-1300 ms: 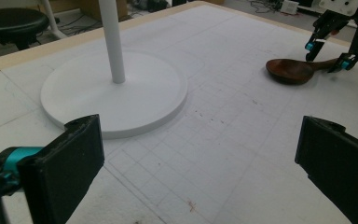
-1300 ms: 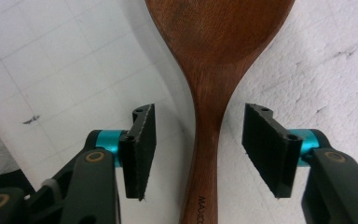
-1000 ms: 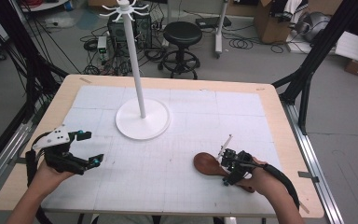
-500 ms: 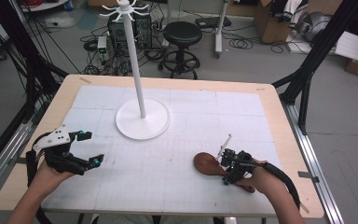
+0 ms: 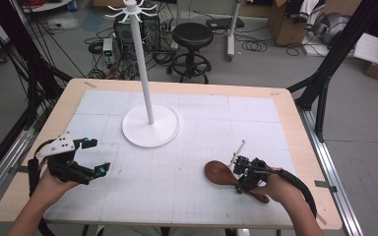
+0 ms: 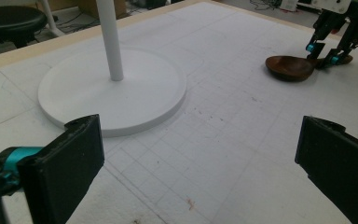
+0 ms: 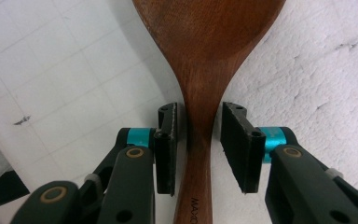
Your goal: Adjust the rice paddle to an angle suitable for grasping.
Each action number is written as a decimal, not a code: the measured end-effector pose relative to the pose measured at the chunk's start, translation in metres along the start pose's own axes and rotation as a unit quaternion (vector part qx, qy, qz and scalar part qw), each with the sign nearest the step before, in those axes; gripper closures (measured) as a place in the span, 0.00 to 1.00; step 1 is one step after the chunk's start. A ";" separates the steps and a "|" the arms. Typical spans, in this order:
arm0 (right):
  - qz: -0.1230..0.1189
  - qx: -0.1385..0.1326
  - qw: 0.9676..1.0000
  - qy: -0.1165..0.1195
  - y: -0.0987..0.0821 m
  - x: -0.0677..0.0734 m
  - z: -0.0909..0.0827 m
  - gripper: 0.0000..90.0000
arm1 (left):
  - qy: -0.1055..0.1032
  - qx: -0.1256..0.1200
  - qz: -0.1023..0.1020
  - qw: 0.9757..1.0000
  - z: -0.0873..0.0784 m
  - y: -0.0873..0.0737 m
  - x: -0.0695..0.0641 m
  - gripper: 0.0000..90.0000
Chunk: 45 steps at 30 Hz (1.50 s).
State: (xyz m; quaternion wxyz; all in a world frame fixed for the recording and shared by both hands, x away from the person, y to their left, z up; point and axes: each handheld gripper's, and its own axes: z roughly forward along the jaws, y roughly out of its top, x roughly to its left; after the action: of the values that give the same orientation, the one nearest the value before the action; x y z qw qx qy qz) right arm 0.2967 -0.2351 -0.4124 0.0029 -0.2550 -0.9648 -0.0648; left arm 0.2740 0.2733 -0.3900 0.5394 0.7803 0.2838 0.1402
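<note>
Spoon (image 7: 200,126), wooden, neck between right gripper (image 7: 199,144) jaws, which have just been closing; narrow gaps remain either side. High view places spoon near the surface's right front corner. Left gripper (image 6: 200,172) jaws spread wide, holding nothing.

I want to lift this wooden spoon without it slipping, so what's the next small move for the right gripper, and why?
Probably finish closing. The right gripper straddles the wooden spoon's neck and its jaws have just been closing, but a sliver of gap remains beside each pad, so nothing grips yet. The spoon lies flat on the table; lift after the pads press.
</note>
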 end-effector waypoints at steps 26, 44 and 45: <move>-0.018 -0.006 1.000 -0.003 -0.002 -0.002 0.000 0.86 | 0.002 0.003 0.001 1.000 0.001 -0.001 0.000 0.02; -0.024 -0.043 0.999 0.021 -0.010 -0.001 -0.007 0.86 | 0.003 0.003 0.000 1.000 0.001 -0.001 0.000 0.02; -0.021 -0.047 0.998 0.025 -0.010 -0.002 -0.008 0.86 | 0.004 0.003 0.000 1.000 0.001 -0.001 0.000 0.02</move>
State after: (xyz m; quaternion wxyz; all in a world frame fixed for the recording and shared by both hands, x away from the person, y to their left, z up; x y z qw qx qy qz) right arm 0.2936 -0.2453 -0.4062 0.0135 -0.2326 -0.9655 -0.1165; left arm 0.2739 0.2727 -0.3913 0.5361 0.7814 0.2860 0.1423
